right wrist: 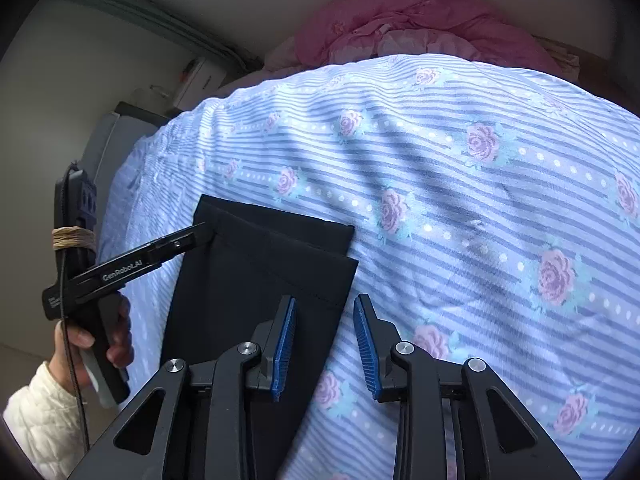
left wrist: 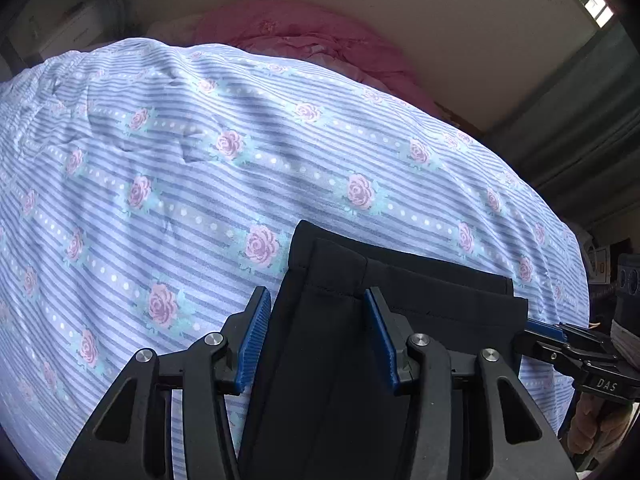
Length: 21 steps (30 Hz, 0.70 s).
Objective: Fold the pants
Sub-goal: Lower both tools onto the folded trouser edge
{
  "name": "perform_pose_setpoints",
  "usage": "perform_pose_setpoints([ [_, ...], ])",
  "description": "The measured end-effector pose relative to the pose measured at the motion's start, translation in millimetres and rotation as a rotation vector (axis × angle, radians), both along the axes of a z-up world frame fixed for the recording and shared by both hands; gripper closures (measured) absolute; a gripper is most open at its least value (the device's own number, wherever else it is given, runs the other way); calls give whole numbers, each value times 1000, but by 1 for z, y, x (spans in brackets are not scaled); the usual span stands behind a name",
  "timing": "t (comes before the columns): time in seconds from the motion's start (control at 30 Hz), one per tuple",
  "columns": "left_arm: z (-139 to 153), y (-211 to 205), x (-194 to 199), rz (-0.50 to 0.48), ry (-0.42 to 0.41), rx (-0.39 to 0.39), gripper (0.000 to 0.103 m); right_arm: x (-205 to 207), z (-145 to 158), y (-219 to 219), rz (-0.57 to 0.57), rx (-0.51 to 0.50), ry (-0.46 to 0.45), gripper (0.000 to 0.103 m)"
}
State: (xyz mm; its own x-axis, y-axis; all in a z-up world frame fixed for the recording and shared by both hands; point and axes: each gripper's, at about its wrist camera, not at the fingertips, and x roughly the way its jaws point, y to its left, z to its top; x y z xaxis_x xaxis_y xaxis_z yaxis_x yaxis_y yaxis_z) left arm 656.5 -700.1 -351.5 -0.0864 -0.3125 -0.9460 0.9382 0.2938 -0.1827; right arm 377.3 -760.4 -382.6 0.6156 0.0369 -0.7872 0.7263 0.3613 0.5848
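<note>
Left wrist view: my left gripper (left wrist: 316, 336) stands spread over the soft, limp black pants (left wrist: 420, 300); I would pinch the hem.

You can read two white markings beside the black pants (right wrist: 256, 264): "GenRobot.AI" along the side of the left gripper (right wrist: 202, 232) at their left edge, and "DAS" on the body of the right gripper (left wrist: 536, 326) at their right edge.
</note>
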Motion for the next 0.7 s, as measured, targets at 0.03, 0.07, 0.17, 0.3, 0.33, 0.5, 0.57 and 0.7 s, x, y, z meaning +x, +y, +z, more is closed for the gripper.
perform_pose_setpoints([
  [0.03, -1, 1, 1, 2, 5, -2, 56, 0, -1, -1, -2, 4, -3, 71],
  [0.07, -2, 1, 2, 6, 11, -2, 56, 0, -2, -2, -8, 7, -6, 72],
  [0.17, -6, 3, 4, 32, 43, 1, 65, 2, -3, -4, -7, 15, -10, 86],
  [0.3, 0, 10, 2, 15, -11, -11, 69, -1, 2, -6, -3, 15, -23, 89],
  [0.33, 2, 11, 1, 0, -36, -9, 64, 0, 2, -6, -2, 15, -21, 89],
  [0.5, 11, 7, -3, -54, -58, -14, 58, 1, -1, -6, -3, 17, -13, 89],
  [0.57, 13, 1, -7, -65, -68, -21, 58, 0, -2, -6, 3, 14, -12, 89],
  [0.7, 5, -8, -7, -49, -58, 3, 62, 3, -2, -6, 6, 13, -7, 89],
])
